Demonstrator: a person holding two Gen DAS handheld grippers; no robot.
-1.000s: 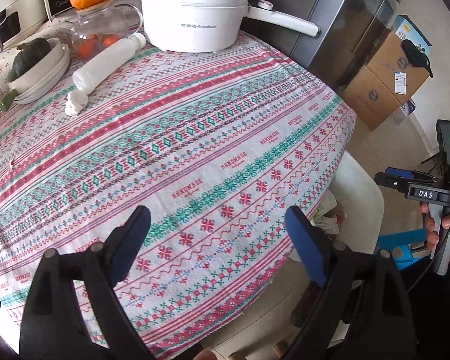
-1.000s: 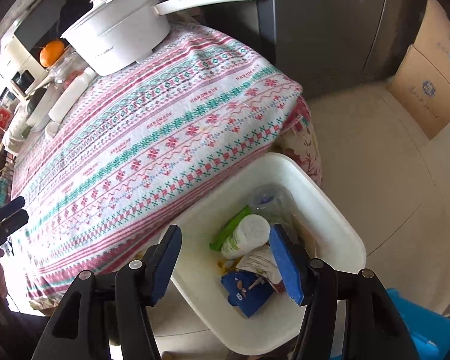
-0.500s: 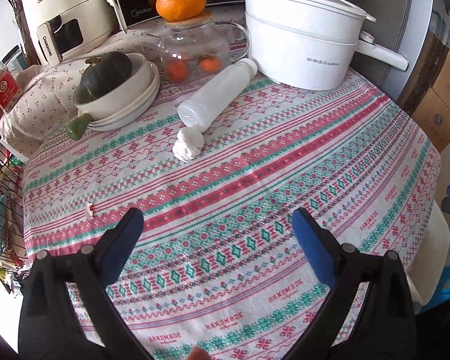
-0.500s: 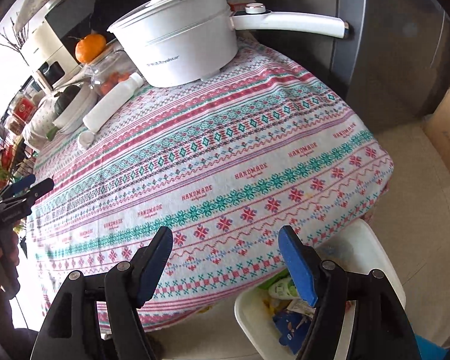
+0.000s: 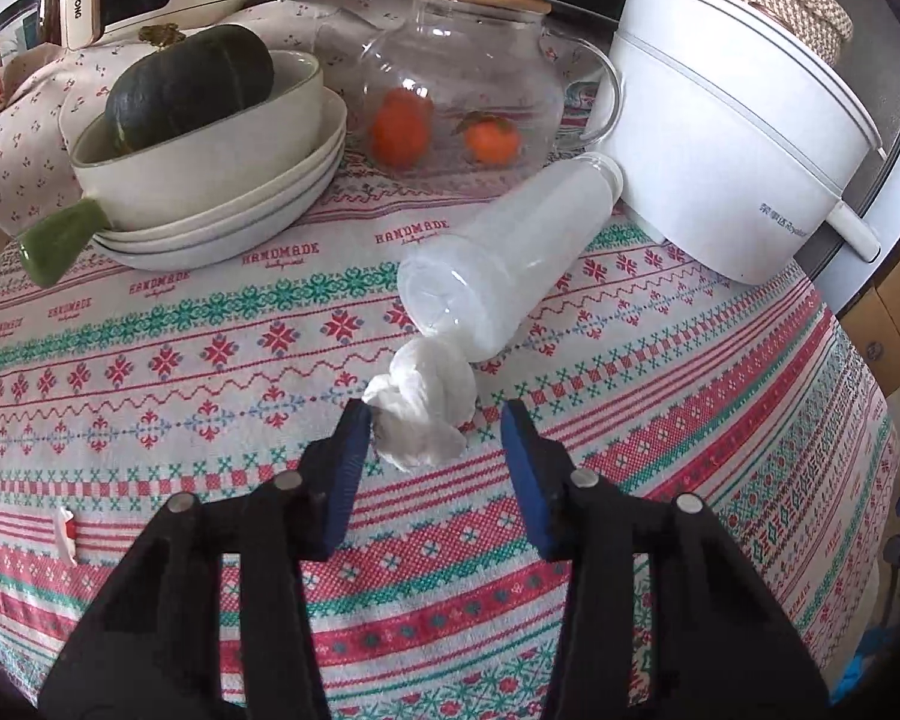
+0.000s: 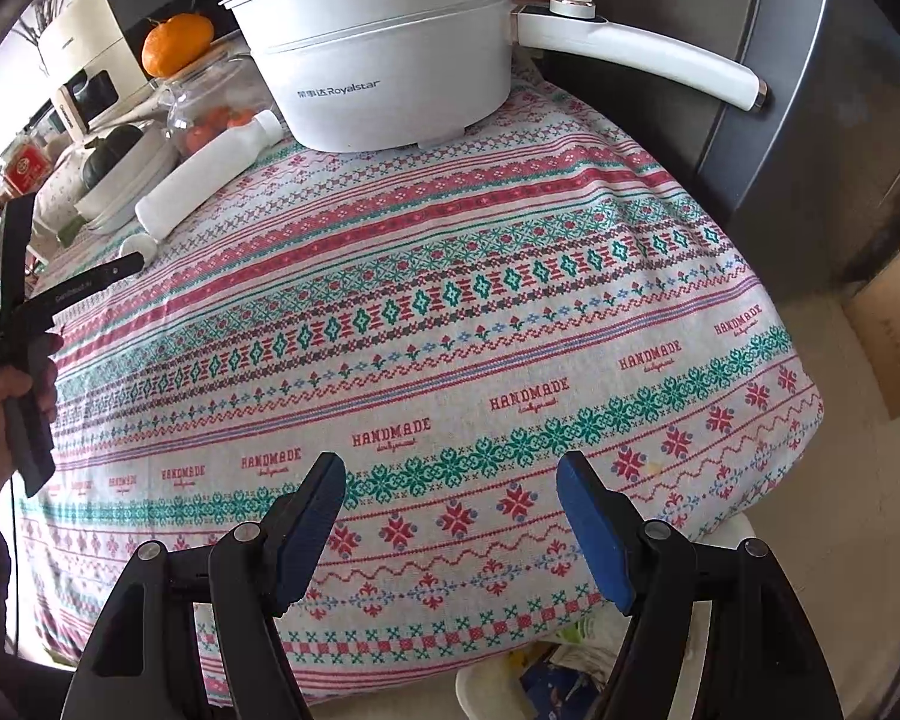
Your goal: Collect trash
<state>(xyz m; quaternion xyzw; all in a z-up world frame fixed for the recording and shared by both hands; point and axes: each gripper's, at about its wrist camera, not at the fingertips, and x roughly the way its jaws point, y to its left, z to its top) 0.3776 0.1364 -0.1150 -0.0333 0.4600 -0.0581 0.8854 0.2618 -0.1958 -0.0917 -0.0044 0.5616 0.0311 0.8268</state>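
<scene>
A crumpled white tissue [image 5: 421, 414] lies on the patterned tablecloth [image 5: 210, 360], touching the base of an empty white plastic bottle [image 5: 504, 258] that lies on its side. My left gripper [image 5: 435, 420] is open, its blue pads on either side of the tissue's near half. A small white scrap [image 5: 66, 531] lies at the left. My right gripper [image 6: 450, 474] is open and empty over the table's near edge. The bottle [image 6: 210, 171] and tissue [image 6: 137, 245] show far left in the right wrist view, by the left gripper's tip [image 6: 90, 282].
A white electric pot [image 5: 744, 138] stands right of the bottle, a glass teapot [image 5: 468, 96] with oranges behind it, stacked bowls [image 5: 210, 180] with a dark squash at left. A white bin [image 6: 510, 684] with trash sits below the table edge. A cardboard box [image 6: 894, 336] stands on the floor.
My left gripper has swung from the table's right side to the tissue and moved close, its jaws narrower. My right gripper has risen from over the bin to the table edge.
</scene>
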